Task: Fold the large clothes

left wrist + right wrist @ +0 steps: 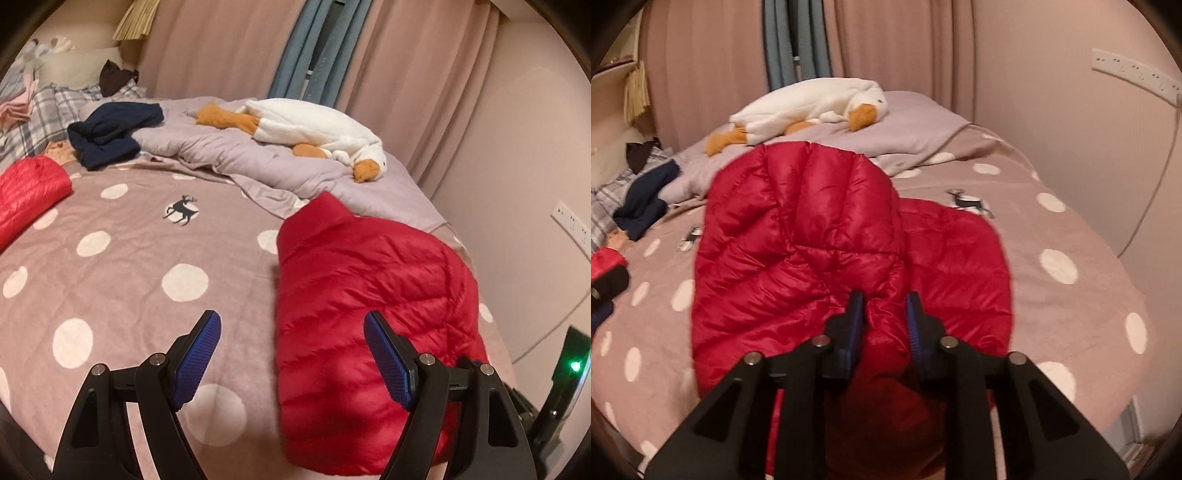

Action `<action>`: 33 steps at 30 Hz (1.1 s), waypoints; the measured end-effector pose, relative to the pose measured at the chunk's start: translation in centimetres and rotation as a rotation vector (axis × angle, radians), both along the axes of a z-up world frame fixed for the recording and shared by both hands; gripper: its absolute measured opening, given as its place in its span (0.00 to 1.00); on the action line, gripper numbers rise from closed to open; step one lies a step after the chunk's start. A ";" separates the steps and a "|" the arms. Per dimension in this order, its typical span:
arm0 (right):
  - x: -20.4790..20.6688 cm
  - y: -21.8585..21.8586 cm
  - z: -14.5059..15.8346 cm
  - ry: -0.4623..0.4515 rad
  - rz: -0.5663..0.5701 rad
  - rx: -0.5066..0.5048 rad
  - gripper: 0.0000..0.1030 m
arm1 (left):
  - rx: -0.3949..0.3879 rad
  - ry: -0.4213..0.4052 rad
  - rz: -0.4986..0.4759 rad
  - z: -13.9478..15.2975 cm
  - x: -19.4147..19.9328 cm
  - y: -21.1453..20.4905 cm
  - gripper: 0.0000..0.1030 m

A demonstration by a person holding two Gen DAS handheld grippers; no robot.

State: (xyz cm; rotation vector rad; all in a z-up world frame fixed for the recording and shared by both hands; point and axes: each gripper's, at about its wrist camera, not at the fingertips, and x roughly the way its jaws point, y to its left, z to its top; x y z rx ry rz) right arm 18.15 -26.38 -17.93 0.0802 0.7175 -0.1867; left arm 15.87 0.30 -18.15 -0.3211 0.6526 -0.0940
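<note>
A red quilted down jacket lies on the polka-dot bed, partly folded; it also fills the middle of the right wrist view. My left gripper is open and empty, just above the jacket's left edge. My right gripper is shut on a raised fold of the red jacket and lifts that part over the rest. A second red quilted piece lies at the bed's left edge.
A white plush goose lies on a lilac quilt at the back. A dark navy garment and plaid bedding lie at the back left. Pink curtains and a wall bound the bed's right side.
</note>
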 end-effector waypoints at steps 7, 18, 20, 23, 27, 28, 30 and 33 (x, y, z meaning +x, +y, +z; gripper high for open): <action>-2.1 -4.4 -0.4 0.011 -0.140 -0.108 0.12 | 0.041 -0.010 -0.005 -0.3 0.3 -1.3 0.77; -3.3 -7.1 0.2 -0.089 -0.103 0.104 0.74 | 0.116 0.044 -0.012 -2.4 1.4 -3.2 0.77; -3.2 -7.0 0.7 -0.123 -0.073 0.172 0.76 | 0.127 0.033 0.004 -2.2 1.2 -2.8 0.77; -1.9 -5.9 0.5 -0.126 -0.014 0.307 0.81 | 0.112 0.053 0.013 -2.3 1.5 -2.1 0.77; 0.5 -3.5 -1.3 -0.071 0.068 0.336 0.41 | 0.088 0.065 0.034 -2.3 1.6 -1.6 0.77; 1.3 -2.8 -1.9 -0.041 0.100 0.330 0.25 | 0.075 0.061 0.042 -2.2 1.5 -1.4 0.77; 1.8 -1.7 -2.5 -0.004 0.102 0.321 0.24 | 0.063 0.061 0.043 -2.1 1.5 -1.4 0.77; 1.3 -1.9 -1.8 -0.035 0.066 0.276 0.20 | 0.072 0.048 0.037 -2.0 1.3 -1.6 0.77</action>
